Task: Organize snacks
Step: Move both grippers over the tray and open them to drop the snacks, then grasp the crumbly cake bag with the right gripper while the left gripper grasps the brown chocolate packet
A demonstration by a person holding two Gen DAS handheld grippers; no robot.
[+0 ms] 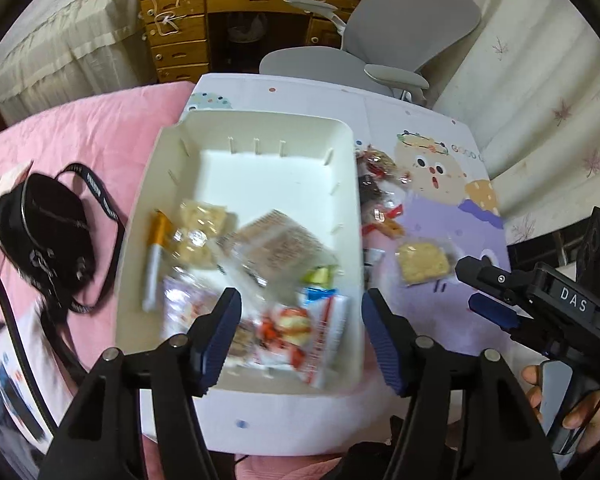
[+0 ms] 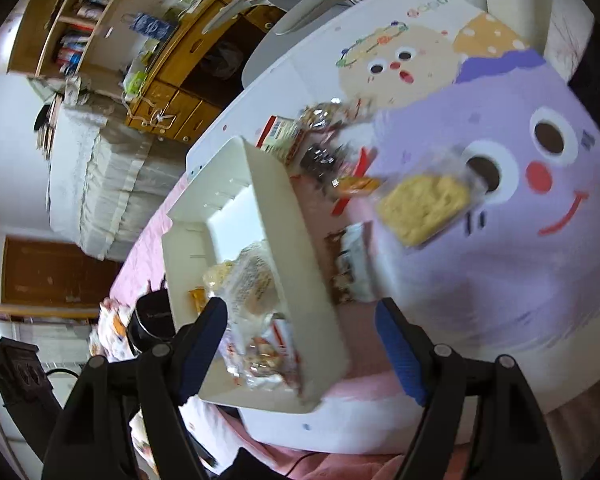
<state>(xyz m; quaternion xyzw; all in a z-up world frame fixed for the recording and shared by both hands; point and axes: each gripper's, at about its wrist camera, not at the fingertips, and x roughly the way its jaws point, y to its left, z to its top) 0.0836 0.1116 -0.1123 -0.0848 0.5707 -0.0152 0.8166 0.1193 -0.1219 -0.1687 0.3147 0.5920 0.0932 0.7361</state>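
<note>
Over the white rectangular plastic bin, the left wrist view shows the left claw spread wide with nothing between its blue pads. Wrapped snacks pile at the bin's 6 o'clock end. At 3 o'clock, a yellow cracker packet lies on the cartoon-printed bench, near the right claw.

From the right wrist view, the right claw also gapes empty above the bin's wall. That cracker packet sits at 1 o'clock, outside the bin.
</note>
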